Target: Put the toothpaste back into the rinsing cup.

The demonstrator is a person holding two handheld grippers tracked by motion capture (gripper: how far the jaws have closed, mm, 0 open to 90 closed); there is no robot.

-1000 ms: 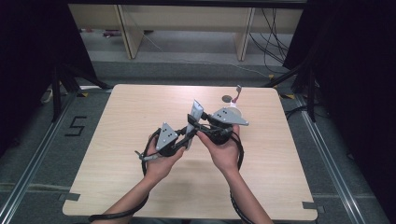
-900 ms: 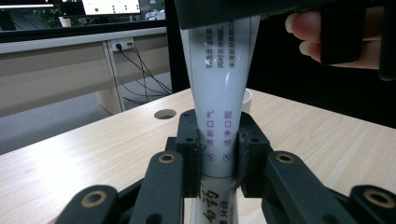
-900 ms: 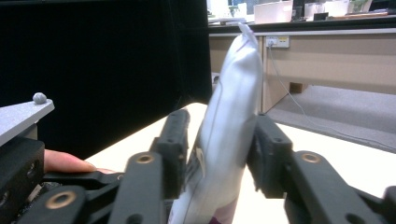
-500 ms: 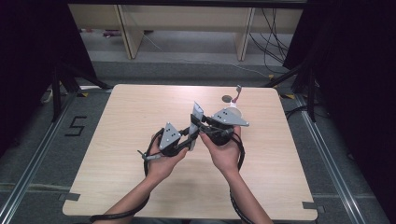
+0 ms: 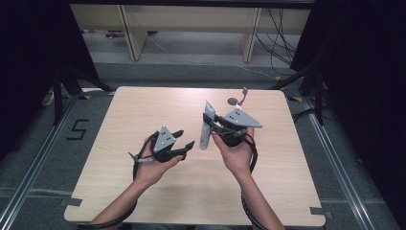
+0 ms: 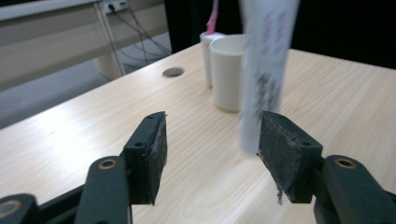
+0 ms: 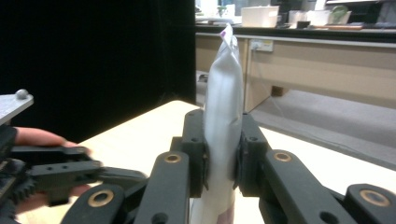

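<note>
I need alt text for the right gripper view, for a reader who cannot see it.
The right gripper clamps a slim white sachet upright between its two black jaws. At the left edge is the left gripper, held in a hand. Beyond lie the wooden table and a dark curtain.

A pale wooden tabletop (image 5: 143, 110) stands on grey carpet floor (image 5: 57, 158), black curtains (image 5: 364, 72) at both sides, a beige bench (image 5: 191, 19) beyond.
</note>
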